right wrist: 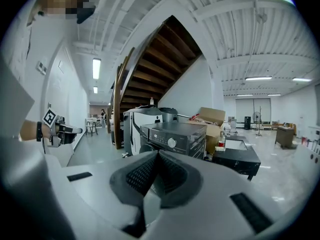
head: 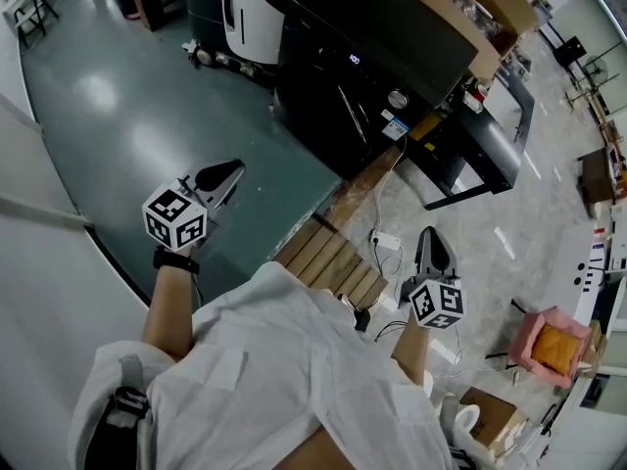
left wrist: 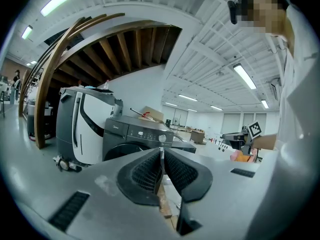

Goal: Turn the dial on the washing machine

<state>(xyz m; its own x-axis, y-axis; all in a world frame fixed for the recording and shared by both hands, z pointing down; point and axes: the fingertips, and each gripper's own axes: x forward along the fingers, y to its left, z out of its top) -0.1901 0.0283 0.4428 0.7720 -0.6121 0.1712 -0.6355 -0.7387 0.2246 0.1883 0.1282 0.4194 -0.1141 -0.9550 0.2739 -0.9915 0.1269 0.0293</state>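
Washing machine (head: 372, 62): dark grey front-loader on the floor, far from the person, approx. centre of head view. Well apart from both grippers.
Dial (head: 397, 98): round, silver, on the control panel at top front of the machine, right of a small lit display. Nothing touches it.
Left gripper (head: 227, 174): held in the air at left, over the grey-green floor, pointing toward the machine. Jaws closed together, nothing between them.
Right gripper (head: 432, 238): held at right, nearer to the person, over pale floor w/ cables. Jaws pressed together, also empty.
White unit (head: 257, 8): white & black device on wheels, just left of the washing machine.
Cardboard boxes (head: 485, 8): far right, behind the machine.
Black worktop (head: 490, 140): low, just right of the machine.
Wooden planks (head: 328, 258): flat on the floor, between the person and the machine.
Pink thing (head: 554, 346): on the floor, near right; cannot tell what it is.
Person: white shirt; black wrist band (head: 174, 260) on the left arm.
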